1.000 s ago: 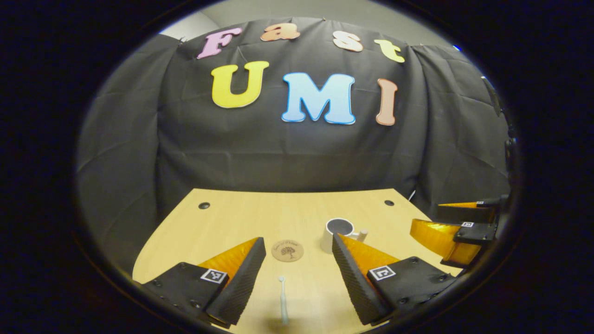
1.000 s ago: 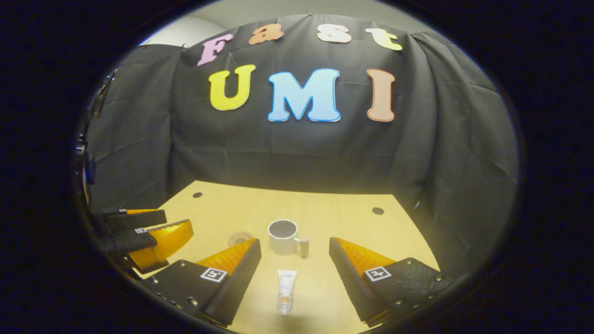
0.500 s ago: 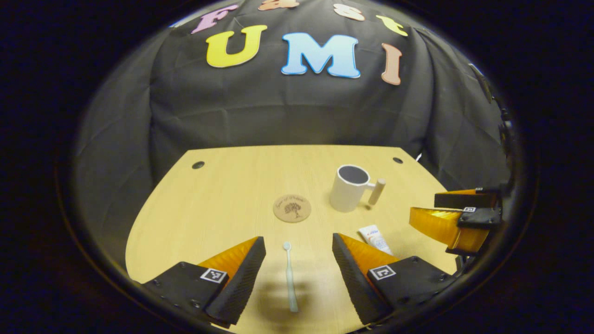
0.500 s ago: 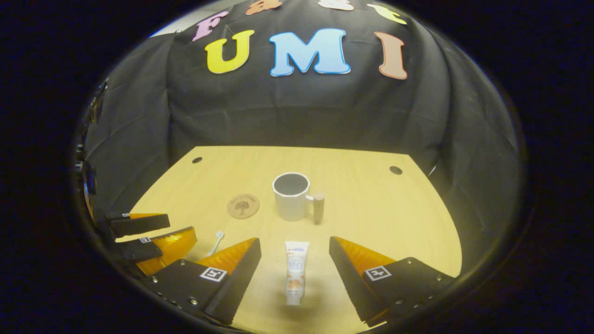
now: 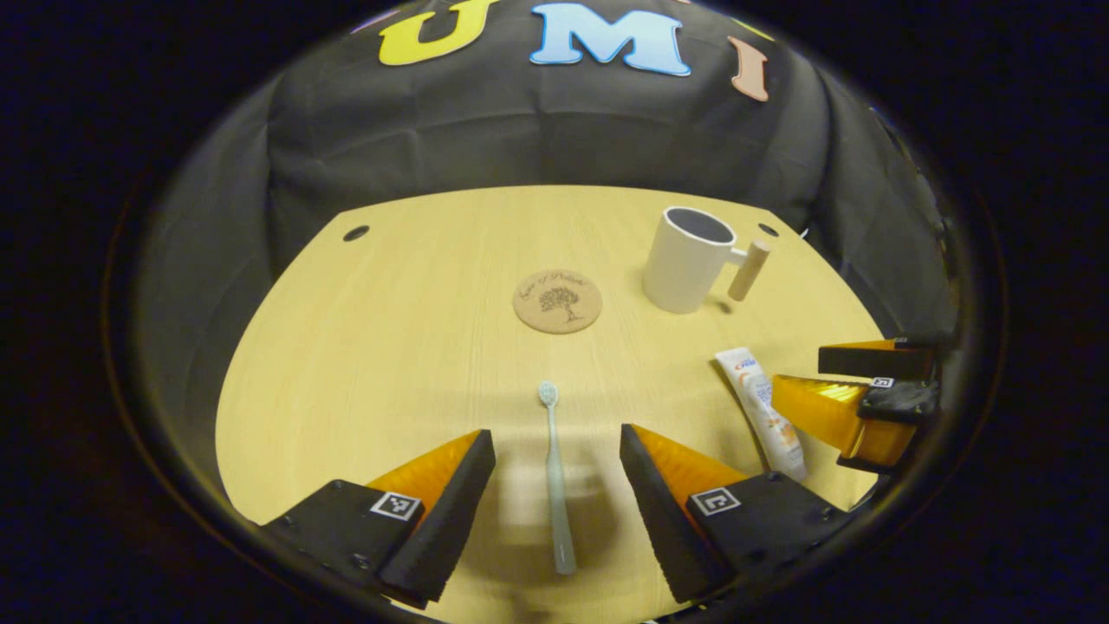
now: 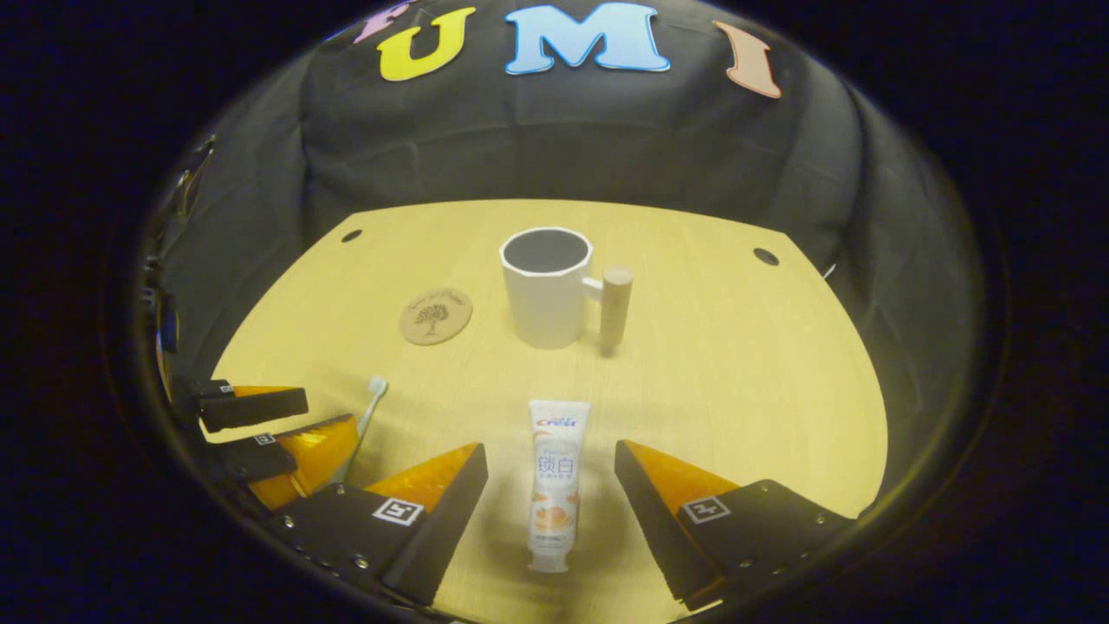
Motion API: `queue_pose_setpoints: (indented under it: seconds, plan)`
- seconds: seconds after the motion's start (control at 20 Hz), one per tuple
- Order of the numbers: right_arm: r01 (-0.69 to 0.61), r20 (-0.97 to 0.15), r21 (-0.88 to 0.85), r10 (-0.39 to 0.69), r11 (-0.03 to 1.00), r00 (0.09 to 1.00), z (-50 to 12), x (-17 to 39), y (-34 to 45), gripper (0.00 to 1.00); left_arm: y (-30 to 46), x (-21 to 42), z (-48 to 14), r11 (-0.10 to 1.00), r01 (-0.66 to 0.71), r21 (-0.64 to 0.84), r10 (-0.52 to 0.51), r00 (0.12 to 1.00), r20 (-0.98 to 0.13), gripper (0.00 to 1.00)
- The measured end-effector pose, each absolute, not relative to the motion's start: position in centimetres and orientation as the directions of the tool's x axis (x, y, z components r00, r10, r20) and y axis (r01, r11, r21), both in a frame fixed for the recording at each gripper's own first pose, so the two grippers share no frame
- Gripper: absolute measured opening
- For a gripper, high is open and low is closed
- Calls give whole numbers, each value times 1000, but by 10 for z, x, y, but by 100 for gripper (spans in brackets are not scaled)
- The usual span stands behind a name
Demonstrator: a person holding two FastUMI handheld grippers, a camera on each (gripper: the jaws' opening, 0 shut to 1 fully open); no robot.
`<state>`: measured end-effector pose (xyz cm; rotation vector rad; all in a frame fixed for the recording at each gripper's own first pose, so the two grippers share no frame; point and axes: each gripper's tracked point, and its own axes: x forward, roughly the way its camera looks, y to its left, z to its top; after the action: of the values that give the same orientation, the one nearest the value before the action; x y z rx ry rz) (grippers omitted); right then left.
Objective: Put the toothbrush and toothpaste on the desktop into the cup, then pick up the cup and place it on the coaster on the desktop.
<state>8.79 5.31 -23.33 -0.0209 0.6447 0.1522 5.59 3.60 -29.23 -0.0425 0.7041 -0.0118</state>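
Note:
A pale toothbrush (image 5: 554, 472) lies flat on the wooden desktop (image 5: 390, 347), head pointing away, between the spread fingers of my open left gripper (image 5: 554, 451). In the right gripper view a white toothpaste tube (image 6: 554, 481) lies between the fingers of my open right gripper (image 6: 550, 459), which hovers above it. A white cup (image 6: 548, 288) with a wooden handle stands upright beyond the tube, seemingly empty. A round cork coaster (image 5: 557, 301) lies left of the cup (image 5: 689, 260). The toothpaste (image 5: 762, 412) and the right gripper (image 5: 853, 390) show at the right of the left gripper view.
The desktop has small dark cable holes near its far corners (image 6: 765, 256). Black cloth walls close the booth behind and at both sides. The left gripper (image 6: 260, 420) and the toothbrush head (image 6: 375, 387) show at the lower left of the right gripper view.
Both grippers have tilted down and moved closer to the desktop, so toothbrush and toothpaste now lie farther in between their fingers. Both stay open.

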Motion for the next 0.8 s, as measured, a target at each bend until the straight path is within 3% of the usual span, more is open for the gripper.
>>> queue_pose_setpoints:
  seconds: [0.45,0.8]
  plan:
    - [-112,-766,3,75,994,639,-276,92,43,93,44,46,-339,996,-80,-32,24,611,-791,97]
    - [-111,-854,22,76,994,514,-294,83,44,98,43,54,-341,999,-52,-11,21,584,-812,95]
